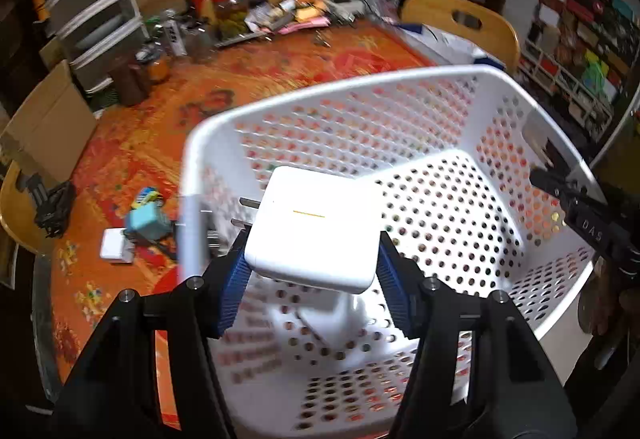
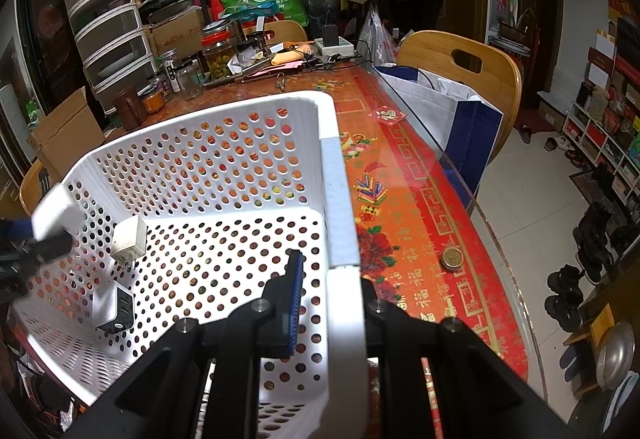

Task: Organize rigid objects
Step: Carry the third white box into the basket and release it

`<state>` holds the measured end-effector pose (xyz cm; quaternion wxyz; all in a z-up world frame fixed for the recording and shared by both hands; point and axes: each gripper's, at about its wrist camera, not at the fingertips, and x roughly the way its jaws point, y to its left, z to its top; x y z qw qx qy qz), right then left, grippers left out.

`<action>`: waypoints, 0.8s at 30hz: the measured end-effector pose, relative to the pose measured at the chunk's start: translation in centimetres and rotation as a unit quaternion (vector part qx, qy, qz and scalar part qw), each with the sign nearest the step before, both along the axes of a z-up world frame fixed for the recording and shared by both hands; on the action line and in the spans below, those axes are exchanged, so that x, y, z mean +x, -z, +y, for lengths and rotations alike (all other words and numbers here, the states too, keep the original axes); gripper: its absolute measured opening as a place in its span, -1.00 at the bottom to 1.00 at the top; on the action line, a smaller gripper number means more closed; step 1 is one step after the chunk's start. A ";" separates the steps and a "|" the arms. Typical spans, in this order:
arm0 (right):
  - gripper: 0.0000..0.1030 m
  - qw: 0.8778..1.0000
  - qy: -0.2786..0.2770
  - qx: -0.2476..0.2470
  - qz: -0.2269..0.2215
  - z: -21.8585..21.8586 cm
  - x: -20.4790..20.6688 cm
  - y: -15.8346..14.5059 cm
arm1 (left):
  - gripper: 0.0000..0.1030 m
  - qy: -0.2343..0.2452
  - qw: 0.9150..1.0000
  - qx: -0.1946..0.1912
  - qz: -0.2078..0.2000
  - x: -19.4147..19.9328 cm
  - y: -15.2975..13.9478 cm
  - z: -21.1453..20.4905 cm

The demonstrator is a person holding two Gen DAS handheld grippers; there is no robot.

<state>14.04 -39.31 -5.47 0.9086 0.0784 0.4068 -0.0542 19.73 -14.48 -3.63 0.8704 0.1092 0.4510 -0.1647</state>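
Note:
My left gripper is shut on a white square power adapter with two plug prongs, held above the inside of the white perforated basket. Another white charger lies on the basket floor under it. My right gripper is shut on the basket's right wall, one finger inside and one outside. In the right wrist view the held adapter shows at the far left, with two chargers on the basket floor.
On the red patterned tablecloth, left of the basket, lie a white charger and a teal cube plug. Jars, papers and clutter fill the far table edge. A coin lies right of the basket. Wooden chairs stand around.

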 end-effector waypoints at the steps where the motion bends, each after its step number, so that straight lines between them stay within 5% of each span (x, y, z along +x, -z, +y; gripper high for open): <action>1: -0.73 1.000 0.000 0.000 0.000 0.0 0.0 0.0 | 0.11 0.004 1.000 0.001 0.005 0.1 0.3 -0.4; 17: -0.73 1.000 0.000 0.000 0.001 0.1 -0.1 0.1 | 0.12 0.050 0.997 0.005 0.051 1.0 3.1 -4.2; 24: -0.73 1.000 0.000 0.001 0.003 0.1 -0.1 0.3 | 0.40 0.043 0.999 -0.026 0.002 -0.1 0.0 -1.5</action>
